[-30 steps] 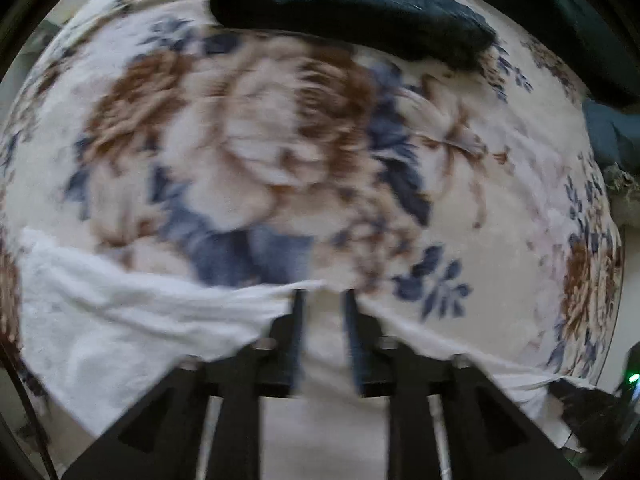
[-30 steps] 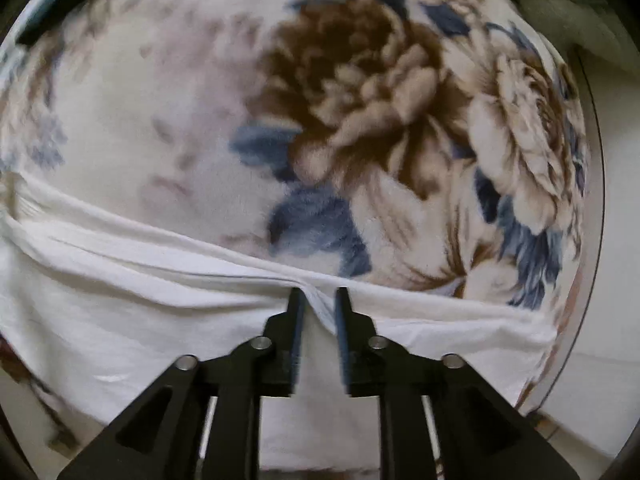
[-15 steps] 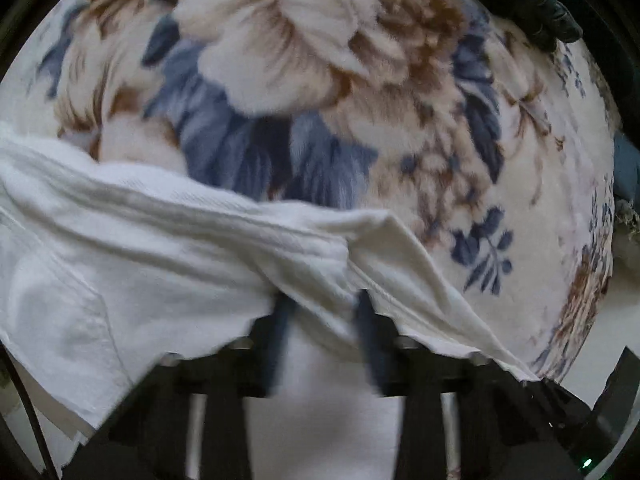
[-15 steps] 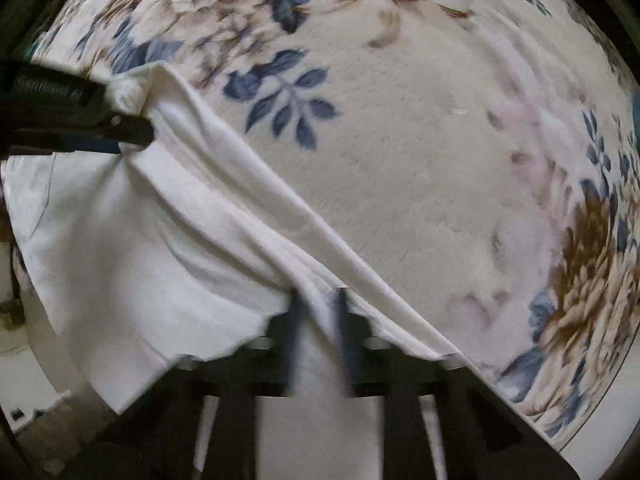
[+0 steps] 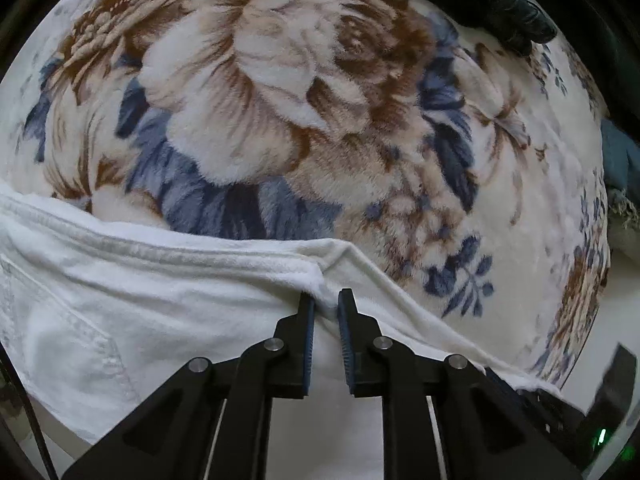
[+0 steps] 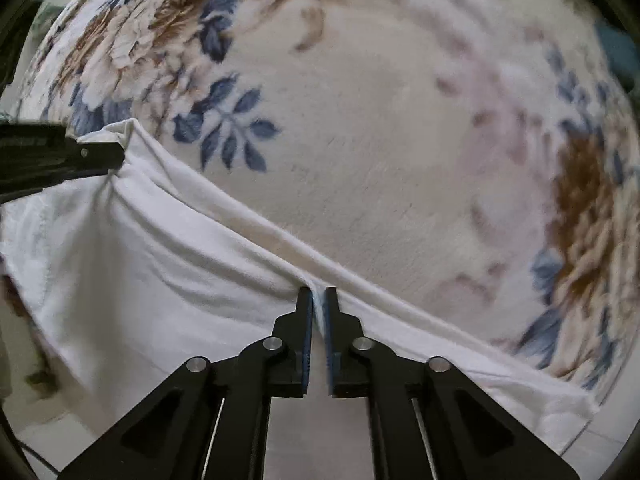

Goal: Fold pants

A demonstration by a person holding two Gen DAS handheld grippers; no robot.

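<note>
White pants (image 5: 152,304) hang as a stretched sheet over a floral blanket (image 5: 304,120). My left gripper (image 5: 326,300) is shut on a bunched fold of the pants' top edge. My right gripper (image 6: 319,294) is shut on the same top edge of the pants (image 6: 160,264) further along. In the right wrist view the left gripper's fingers (image 6: 86,154) show at the left, pinching the cloth's corner. The cloth sags between the two grips and hides what lies under it.
A dark garment (image 5: 500,4) lies at the far edge of the blanket. A blue-grey cloth (image 5: 620,160) sits at the right edge. The blanket (image 6: 400,140) spreads wide beyond the pants in the right wrist view.
Both grippers have carried the pants' edge forward over the blanket, closer to the dark garment. The cloth has risen and now covers more of the lower view. Both grips stayed closed.
</note>
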